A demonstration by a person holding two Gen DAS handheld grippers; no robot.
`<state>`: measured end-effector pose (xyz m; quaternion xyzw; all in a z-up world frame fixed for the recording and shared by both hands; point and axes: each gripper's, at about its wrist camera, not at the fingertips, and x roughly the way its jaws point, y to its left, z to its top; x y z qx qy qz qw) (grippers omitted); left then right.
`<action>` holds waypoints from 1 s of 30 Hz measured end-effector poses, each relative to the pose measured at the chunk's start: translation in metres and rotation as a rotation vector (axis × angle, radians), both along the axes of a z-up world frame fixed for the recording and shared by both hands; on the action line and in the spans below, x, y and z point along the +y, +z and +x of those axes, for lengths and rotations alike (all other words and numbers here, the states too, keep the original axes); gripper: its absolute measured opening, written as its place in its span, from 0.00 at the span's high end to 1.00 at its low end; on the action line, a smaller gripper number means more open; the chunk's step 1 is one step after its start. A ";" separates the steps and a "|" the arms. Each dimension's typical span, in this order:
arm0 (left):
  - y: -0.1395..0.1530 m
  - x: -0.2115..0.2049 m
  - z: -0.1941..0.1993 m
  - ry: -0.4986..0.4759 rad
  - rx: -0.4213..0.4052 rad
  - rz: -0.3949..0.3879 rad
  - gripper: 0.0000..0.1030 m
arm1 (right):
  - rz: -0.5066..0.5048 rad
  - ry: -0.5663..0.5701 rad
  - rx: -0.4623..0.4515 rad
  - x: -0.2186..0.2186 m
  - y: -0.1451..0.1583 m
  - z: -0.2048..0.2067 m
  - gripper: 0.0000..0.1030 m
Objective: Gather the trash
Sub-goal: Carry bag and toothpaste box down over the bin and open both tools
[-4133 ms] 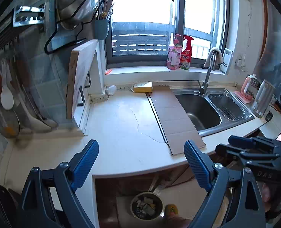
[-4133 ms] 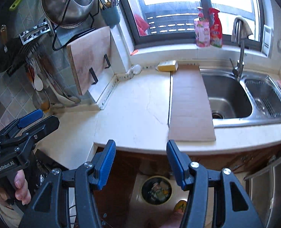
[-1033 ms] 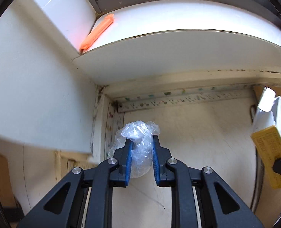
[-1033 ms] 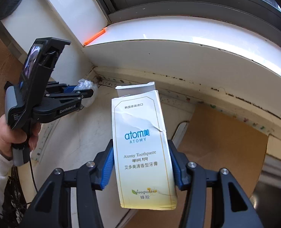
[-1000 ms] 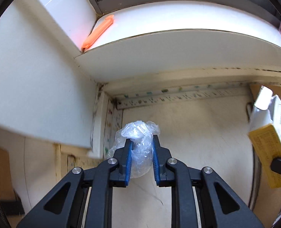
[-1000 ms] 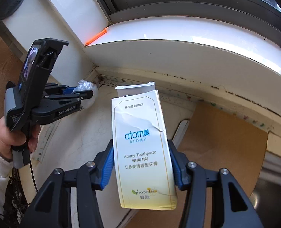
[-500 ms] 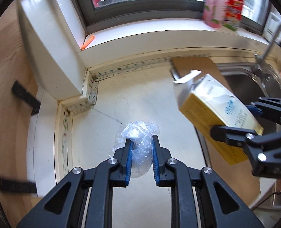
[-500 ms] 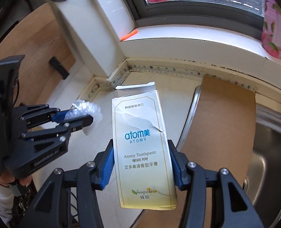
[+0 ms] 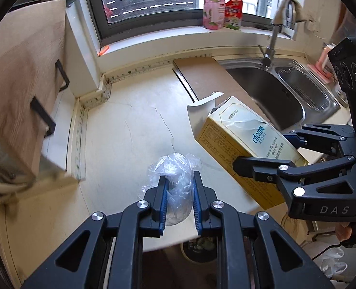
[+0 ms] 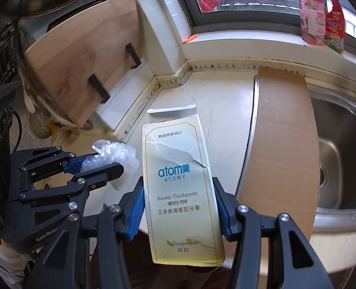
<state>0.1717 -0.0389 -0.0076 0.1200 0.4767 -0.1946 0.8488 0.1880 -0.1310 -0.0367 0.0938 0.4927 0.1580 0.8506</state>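
Transport step in hand: both pieces of trash are gripped and carried above the tabletop [image 9: 120, 130], near its front edge.

My left gripper [image 9: 178, 192] has its fingers [image 9: 162, 192] closed on a crumpled clear plastic bag [image 9: 175, 175]; the bag bulges out above and below the blue pads. My right gripper [image 10: 178, 207] has its fingers [image 10: 136, 210] clamped on the two long sides of a yellow toothpaste box [image 10: 180, 185], held lengthwise with its opened end flap pointing away from me. In the left wrist view the box hangs tilted, just beside the bag, not touching it.

Next move, as I judge it: bring both grippers out past the tabletop edge and down over the trash bin [image 9: 202, 248], then release one item at a time. The box is long and light; it should be centred over the bin mouth before the fingers part, or it may catch on the rim. The bag is limp and may cling to the pads.

Limits of view:
- The bin shows only as a dark rim with some contents between my left fingers, under the tabletop edge; its full opening is cut off.
- The right wrist view hides the bin behind the box.
- The cardboard sheet [image 10: 281, 130] covers part of the sink [image 10: 341, 159] edge.
- The scene's left margin is blurred.
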 end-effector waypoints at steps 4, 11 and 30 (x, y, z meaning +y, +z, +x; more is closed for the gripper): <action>-0.009 0.012 -0.049 -0.001 0.018 -0.038 0.85 | 0.006 -0.015 0.025 0.016 -0.009 -0.050 0.50; -0.041 0.025 -0.114 0.030 0.085 -0.120 0.85 | 0.018 -0.039 0.105 0.030 -0.033 -0.121 0.50; -0.287 0.031 -0.157 0.177 0.449 -0.196 0.84 | 0.044 -0.147 0.467 0.010 -0.251 -0.183 0.50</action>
